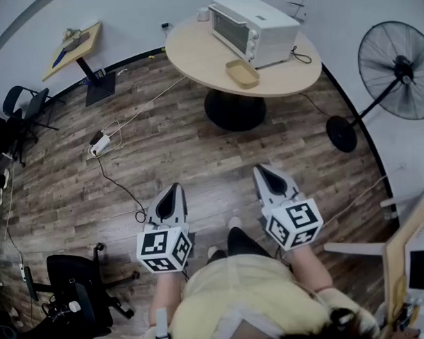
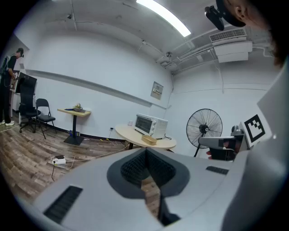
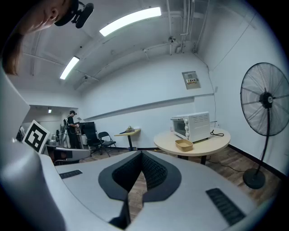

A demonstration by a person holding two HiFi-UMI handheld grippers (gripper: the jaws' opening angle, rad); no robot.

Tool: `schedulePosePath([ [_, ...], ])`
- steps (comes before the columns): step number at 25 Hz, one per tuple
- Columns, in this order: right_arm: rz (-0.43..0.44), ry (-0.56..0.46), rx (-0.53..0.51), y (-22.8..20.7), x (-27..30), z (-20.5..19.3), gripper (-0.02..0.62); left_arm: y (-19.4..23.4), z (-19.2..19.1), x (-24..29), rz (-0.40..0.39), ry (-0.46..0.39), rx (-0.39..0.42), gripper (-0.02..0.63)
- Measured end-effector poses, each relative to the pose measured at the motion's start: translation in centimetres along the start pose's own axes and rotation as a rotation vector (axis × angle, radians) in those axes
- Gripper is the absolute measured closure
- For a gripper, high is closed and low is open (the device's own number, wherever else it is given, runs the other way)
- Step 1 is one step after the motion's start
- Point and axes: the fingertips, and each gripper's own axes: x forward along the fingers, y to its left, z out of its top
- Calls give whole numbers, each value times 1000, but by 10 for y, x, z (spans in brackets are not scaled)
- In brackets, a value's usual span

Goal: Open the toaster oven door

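Head view: you stand well back from the round table (image 1: 194, 58). This is the approach step, with nothing touched yet. Your left gripper (image 1: 173, 189) and right gripper (image 1: 263, 173) are low in front of you, jaws closed on nothing (each gripper view shows the pads meeting).

The toaster oven (image 1: 254, 28) sits at the table's far side, door shut, with a shallow tray (image 1: 242, 72) just beside it. Its long axis runs upper left to lower right. The glass door faces lower left, with the knobs at the nearer end.

Next move, as I judge it: walk in, open one gripper's jaws, take the door's top edge and pull down.
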Motion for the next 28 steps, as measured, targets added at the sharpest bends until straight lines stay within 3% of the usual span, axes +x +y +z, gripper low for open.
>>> schedulePosePath([
  [8,-10,15,52,-8,5,-11,592,-13,10,2,-89,-56,13,604],
  [12,-13,27,31,-15,12,-11,592,-14,6,12,-75,-26,50,604],
  [18,17,49,26,-23,32,-11,592,-7,13,33,-46,-40,0,604],
  [25,43,55,24,-35,57,-5,592,-9,29,61,-60,-44,12,604],
  [28,50,59,25,-43,67,-2,592,-5,33,75,-29,-41,3,604],
])
